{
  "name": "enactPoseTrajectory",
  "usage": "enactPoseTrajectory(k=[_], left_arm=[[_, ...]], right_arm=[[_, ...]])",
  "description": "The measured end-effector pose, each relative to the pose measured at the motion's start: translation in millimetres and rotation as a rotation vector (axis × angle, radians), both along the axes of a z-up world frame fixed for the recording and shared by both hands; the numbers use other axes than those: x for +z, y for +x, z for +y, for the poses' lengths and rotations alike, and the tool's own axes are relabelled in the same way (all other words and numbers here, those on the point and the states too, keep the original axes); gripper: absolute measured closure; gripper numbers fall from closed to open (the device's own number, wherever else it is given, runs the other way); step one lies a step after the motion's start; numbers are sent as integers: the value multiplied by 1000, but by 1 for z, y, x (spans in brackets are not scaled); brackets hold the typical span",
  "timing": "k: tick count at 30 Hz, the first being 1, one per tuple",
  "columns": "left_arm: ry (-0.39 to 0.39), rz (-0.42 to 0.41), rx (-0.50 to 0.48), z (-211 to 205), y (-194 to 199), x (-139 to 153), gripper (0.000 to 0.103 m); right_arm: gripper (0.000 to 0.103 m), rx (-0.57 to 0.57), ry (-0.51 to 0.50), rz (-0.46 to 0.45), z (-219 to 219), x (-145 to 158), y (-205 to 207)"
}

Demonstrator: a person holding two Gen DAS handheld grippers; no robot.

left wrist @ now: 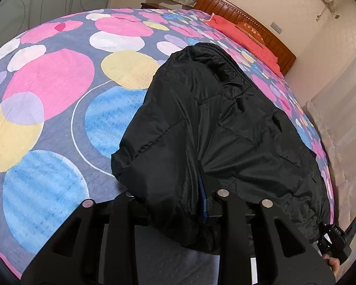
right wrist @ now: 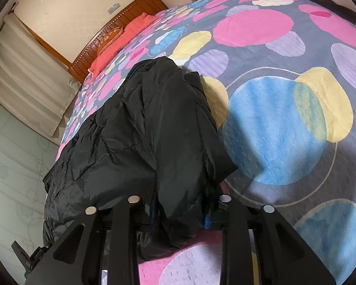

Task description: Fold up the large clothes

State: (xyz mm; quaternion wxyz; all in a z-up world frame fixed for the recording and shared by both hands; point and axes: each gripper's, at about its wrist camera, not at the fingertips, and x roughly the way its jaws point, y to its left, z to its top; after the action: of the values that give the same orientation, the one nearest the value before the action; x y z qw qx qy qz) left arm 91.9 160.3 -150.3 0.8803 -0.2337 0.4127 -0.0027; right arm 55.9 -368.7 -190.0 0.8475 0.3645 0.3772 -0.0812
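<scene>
A black padded jacket lies on the bed, partly folded, its near hem lifted. My left gripper is shut on the jacket's near edge, fabric bunched between its fingers. In the right wrist view the same jacket stretches away toward the headboard. My right gripper is shut on another part of the near edge, with black fabric hanging between the fingers. The right gripper's body also shows in the left wrist view at the lower right.
The bedspread is grey with pink, blue and yellow circles. A red pillow lies against the wooden headboard. Curtains and a glass partition stand beside the bed.
</scene>
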Motion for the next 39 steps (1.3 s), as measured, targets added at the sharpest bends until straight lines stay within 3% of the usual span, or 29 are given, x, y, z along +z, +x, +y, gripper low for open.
enactPoseTrajectory(k=[2,6,9,15,18,23,32,39], left_arm=[[-10,2,-2,3,-1,1,66],[-10,6,19,13,-8,3,44],[-4,9,22,24,-15,6,36],[6,17,2,40,-27,11,32],[52,11,0,46,-37,18,32],[70,-16,7,63,-39,31,32],[50,0,-55,75,14,37,26],[48,13,-155,59,63,37,26]], right_arm=[[68,2,-10,13,0,1,-1],[56,13,-35,41,4,3,-8],[52,38,-73,63,10,9,-18],[48,90,-186,114,31,26,-36],[48,124,-262,141,47,38,-42],[47,201,-374,106,82,66,-39],[45,331,-525,30,153,84,43],[45,304,-636,43,186,78,99]])
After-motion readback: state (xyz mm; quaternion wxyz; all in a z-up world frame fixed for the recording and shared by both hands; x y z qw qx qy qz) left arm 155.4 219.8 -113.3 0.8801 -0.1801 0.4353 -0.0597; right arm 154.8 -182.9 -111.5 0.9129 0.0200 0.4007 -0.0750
